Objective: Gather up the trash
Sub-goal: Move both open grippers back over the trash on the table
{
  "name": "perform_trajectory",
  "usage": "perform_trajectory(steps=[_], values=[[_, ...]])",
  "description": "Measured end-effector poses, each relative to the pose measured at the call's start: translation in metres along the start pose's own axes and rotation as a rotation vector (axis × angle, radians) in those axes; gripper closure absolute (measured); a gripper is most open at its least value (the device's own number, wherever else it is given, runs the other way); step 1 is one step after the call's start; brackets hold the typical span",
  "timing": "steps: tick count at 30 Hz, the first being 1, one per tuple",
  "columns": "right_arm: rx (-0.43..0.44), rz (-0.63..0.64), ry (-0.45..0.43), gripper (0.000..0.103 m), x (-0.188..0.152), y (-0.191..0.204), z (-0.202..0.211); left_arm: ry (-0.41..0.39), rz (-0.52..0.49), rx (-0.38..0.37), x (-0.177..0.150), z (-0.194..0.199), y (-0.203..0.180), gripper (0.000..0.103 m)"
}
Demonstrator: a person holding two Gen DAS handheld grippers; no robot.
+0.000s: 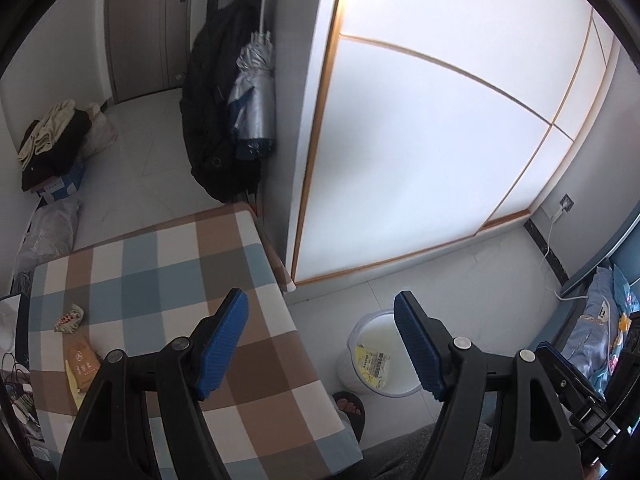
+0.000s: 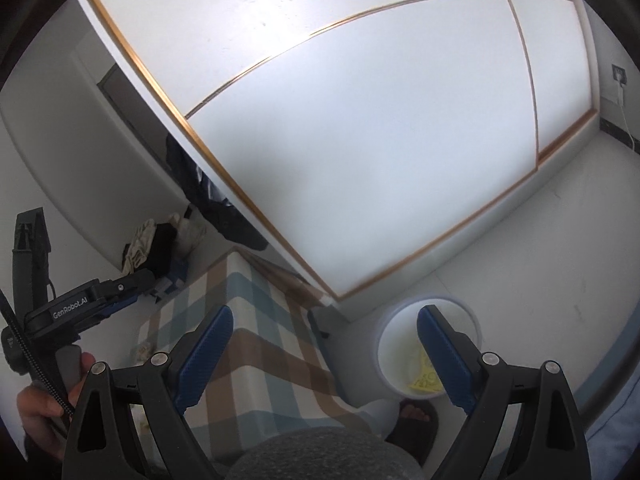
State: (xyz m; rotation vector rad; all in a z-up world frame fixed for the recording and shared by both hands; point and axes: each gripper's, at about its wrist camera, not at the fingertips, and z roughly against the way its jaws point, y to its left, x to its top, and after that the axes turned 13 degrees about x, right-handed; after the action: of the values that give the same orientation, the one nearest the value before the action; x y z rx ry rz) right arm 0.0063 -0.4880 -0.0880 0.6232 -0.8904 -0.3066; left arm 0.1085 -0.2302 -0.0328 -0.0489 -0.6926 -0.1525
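Both tongs gape wide, holding nothing — left gripper (image 1: 320, 324) over the table (image 1: 168, 264) edge, right gripper (image 2: 324, 340) likewise. Wrappers (image 1: 76, 344) lie left of the left tongs; the bin (image 1: 374, 354), one wrapper inside, sits on the floor between its fingers.

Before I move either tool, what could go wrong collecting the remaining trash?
Both tools are open and empty.
1. The orange packet and crumpled wrapper lie near the table's far-left edge; a sloppy grasp could push them off.
2. The white bin sits on the floor beside a sandalled foot; a carried piece could miss it.
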Motion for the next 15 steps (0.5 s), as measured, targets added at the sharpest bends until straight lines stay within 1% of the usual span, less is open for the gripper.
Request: perform_trajectory(steps=[2, 4, 6, 8, 11, 15], values=[[0.015, 0.017, -0.004, 0.009, 0.000, 0.015, -0.001, -0.022, 0.028, 0.021, 0.002, 0.007, 0.016, 0.031], [0.029, 0.031, -0.007, 0.009, -0.001, 0.026, -0.002, -0.042, 0.060, 0.017, 0.004, 0.015, 0.033, 0.031], [0.037, 0.046, -0.002, 0.009, -0.005, 0.039, -0.005, -0.084, 0.094, 0.015, 0.003, 0.026, 0.052, 0.031], [0.044, 0.065, 0.012, 0.009, -0.009, 0.053, -0.010, -0.118, 0.106, 0.029, 0.000, 0.037, 0.060, 0.031], [0.050, 0.108, 0.029, 0.009, -0.015, 0.075, -0.017, -0.137, 0.124, 0.043, -0.003, 0.050, 0.081, 0.031], [0.086, 0.163, 0.042, 0.009, -0.025, 0.106, -0.026, -0.165, 0.193, 0.028, -0.009, 0.062, 0.117, 0.031]])
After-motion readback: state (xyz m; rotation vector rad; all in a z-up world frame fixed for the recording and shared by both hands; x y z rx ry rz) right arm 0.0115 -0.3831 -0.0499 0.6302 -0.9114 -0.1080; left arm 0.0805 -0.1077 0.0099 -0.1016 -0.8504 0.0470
